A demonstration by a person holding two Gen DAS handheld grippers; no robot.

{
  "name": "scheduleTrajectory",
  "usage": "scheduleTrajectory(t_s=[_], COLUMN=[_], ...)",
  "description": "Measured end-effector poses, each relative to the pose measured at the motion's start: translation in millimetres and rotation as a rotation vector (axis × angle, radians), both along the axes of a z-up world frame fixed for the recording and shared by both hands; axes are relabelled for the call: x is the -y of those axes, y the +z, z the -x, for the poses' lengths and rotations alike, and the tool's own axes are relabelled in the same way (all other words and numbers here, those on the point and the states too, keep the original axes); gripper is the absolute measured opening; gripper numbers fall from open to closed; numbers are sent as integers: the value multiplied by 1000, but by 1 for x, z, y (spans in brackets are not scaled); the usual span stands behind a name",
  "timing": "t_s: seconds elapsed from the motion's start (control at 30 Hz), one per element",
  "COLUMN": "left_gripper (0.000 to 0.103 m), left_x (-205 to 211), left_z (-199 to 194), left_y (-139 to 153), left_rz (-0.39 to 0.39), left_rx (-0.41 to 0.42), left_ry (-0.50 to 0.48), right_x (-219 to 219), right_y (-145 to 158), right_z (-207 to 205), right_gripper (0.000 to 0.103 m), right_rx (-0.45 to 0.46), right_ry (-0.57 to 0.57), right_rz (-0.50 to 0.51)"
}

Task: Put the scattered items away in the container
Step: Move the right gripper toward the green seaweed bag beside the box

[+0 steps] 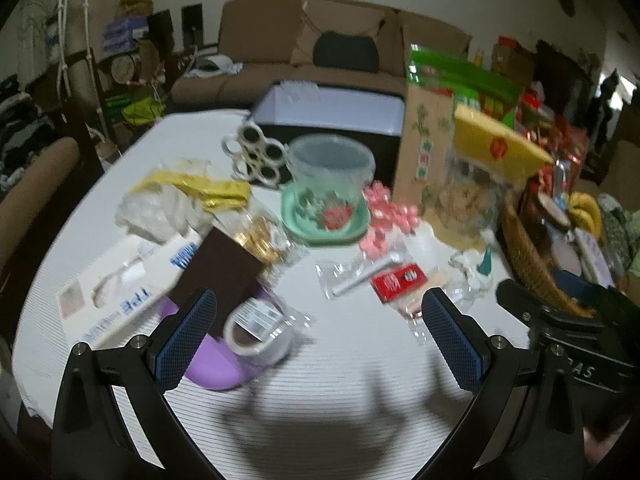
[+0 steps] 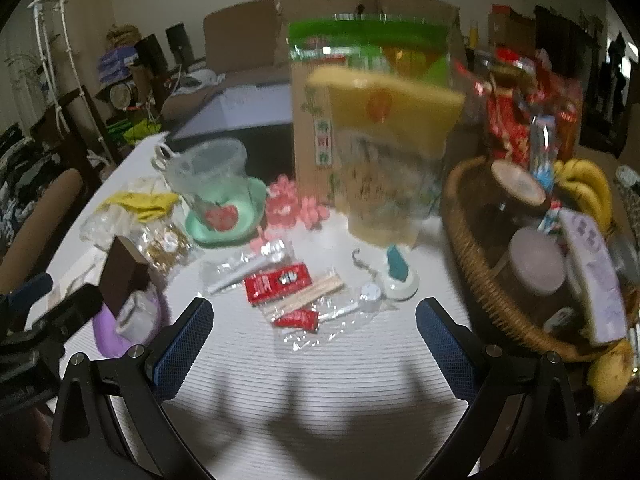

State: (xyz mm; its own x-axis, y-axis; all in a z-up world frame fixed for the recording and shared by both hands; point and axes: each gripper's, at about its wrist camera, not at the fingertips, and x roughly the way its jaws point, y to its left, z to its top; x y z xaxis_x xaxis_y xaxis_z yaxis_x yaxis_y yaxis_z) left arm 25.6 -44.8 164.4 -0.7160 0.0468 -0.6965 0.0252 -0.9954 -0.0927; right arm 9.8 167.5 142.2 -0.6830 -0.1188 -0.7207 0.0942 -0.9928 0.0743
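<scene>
Scattered items lie on a white table (image 1: pixel 320 360): a red sachet (image 1: pixel 398 282) with chopsticks in clear wrap (image 2: pixel 304 296), a plastic-wrapped white stick (image 1: pixel 360 276), pink clips (image 1: pixel 386 216), a tape roll (image 1: pixel 256 332) on a purple dish (image 1: pixel 216 368), a brown box (image 1: pixel 222 276) and a white box (image 1: pixel 120 284). A wicker basket (image 2: pixel 480 280) at the right holds jars and bananas. My left gripper (image 1: pixel 320 332) is open and empty above the table. My right gripper (image 2: pixel 314 340) is open and empty in front of the red sachet (image 2: pixel 278 280).
A clear cup on a green saucer (image 1: pixel 324 224) stands mid-table. Tall snack bags (image 2: pixel 384 168) and a brown paper bag (image 1: pixel 424 148) stand behind. A yellow wrapper (image 1: pixel 200 190) and a ring-shaped holder (image 1: pixel 256 154) lie at the left. A sofa is behind the table.
</scene>
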Motion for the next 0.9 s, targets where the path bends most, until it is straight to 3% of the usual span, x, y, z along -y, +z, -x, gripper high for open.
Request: scheduleTrajectory(t_s=[0.4, 0.9], left_gripper=[103, 103], left_x=[25, 48], left_z=[-19, -30], left_y=[49, 43], left_rz=[37, 106], left_rx=[-65, -60], left_ry=[43, 65], right_x=[14, 28], right_y=[65, 68], right_z=[-20, -22], right_gripper=[103, 103], right_rx=[-100, -100], right_ry=[39, 71], right_rz=[-2, -2])
